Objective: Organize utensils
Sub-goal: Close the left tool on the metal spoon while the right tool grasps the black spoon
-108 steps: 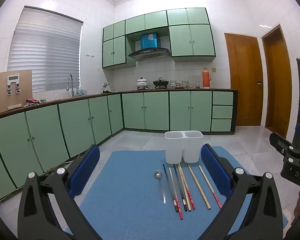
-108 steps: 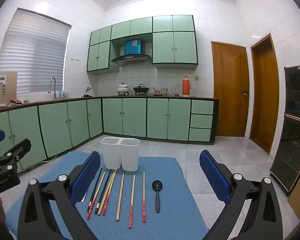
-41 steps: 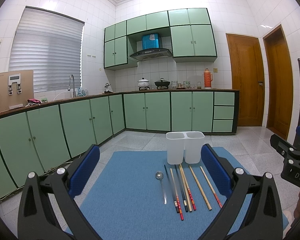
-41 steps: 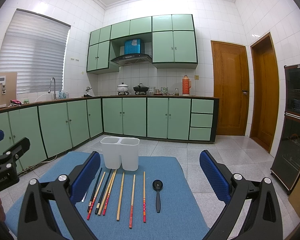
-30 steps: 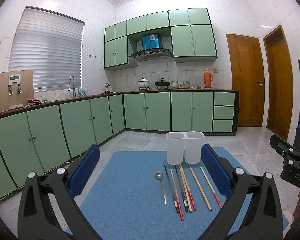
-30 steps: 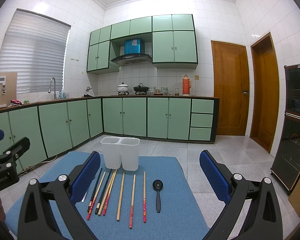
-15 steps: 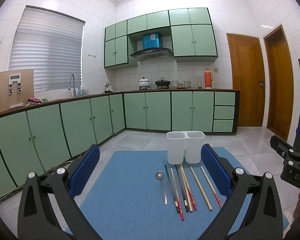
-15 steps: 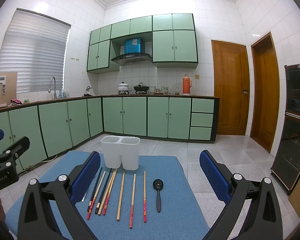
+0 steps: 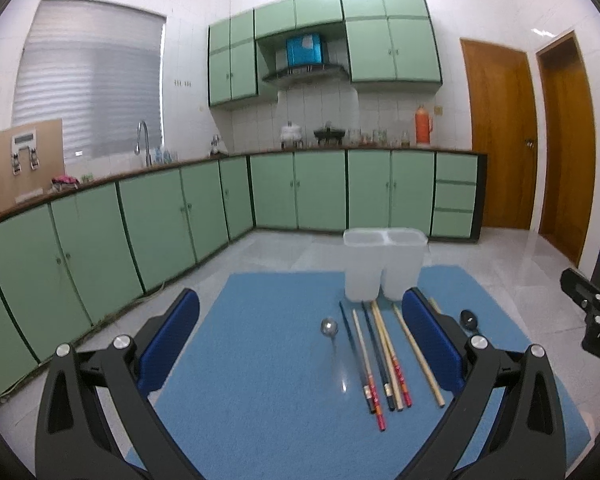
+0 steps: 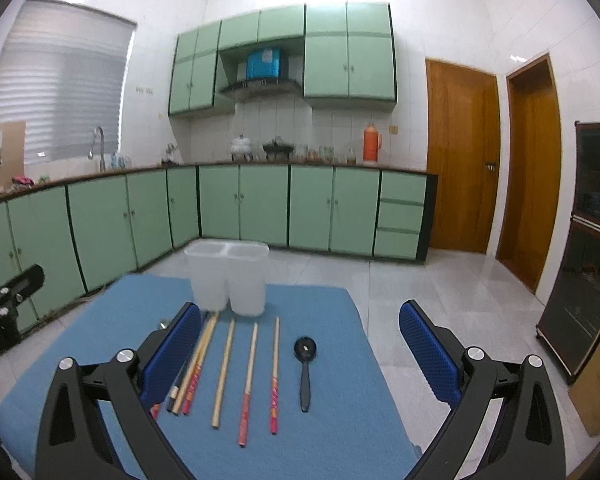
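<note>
A white two-compartment holder stands upright at the far end of a blue mat that covers the table. All the utensils lie flat on the mat on the near side of the holder, running lengthwise away from it. A metal spoon lies to the holder's left, its bowl toward the holder. Next to it, directly in front of the holder, is a tight bundle of chopsticks, dark, pale and red-tipped, touching or nearly touching one another. In the right wrist view three more chopsticks lie singly, apart from each other, and a black spoon lies beyond them, farthest to the holder's right.

The left hand-held gripper hangs above the mat near the metal spoon, jaws wide apart and holding nothing. The right hand-held gripper hangs over the single chopsticks and black spoon, likewise spread wide and empty.
</note>
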The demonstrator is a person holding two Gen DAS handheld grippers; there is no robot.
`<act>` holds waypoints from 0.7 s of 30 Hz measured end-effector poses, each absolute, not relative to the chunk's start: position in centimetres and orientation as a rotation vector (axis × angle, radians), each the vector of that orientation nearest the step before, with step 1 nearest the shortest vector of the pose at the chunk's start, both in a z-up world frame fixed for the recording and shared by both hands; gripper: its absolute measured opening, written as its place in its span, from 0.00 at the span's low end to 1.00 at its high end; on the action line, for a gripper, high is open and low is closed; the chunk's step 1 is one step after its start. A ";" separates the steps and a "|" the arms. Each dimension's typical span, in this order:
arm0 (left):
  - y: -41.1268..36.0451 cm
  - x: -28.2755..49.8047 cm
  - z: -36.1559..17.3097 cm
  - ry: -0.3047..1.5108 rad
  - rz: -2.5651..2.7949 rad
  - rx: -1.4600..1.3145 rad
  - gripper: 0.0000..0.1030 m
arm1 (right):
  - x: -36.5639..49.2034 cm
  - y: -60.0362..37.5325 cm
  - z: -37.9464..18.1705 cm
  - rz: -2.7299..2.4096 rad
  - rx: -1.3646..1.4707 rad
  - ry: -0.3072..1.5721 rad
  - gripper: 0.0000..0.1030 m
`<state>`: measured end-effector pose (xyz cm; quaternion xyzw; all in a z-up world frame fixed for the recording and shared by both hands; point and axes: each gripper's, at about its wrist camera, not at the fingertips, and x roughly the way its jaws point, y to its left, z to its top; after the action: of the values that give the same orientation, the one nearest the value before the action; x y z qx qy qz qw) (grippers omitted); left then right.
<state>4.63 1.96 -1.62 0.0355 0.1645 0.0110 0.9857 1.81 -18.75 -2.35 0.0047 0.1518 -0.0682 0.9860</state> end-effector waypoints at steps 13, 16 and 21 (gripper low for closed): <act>2.9 19.1 -6.4 0.665 0.015 0.109 0.95 | 15.2 -22.5 -7.2 -0.044 0.057 0.697 0.66; 2.5 22.6 -8.3 0.741 0.000 0.115 0.95 | 18.7 -23.2 -9.1 -0.023 0.070 0.795 0.58; 2.2 27.7 -11.5 0.881 -0.020 0.074 0.85 | 22.9 -23.7 -11.6 0.017 0.098 0.907 0.58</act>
<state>27.72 2.25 -11.49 0.0360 0.4262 -0.0097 0.9039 22.90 -23.65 -11.56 0.0471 0.4379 0.0080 0.8977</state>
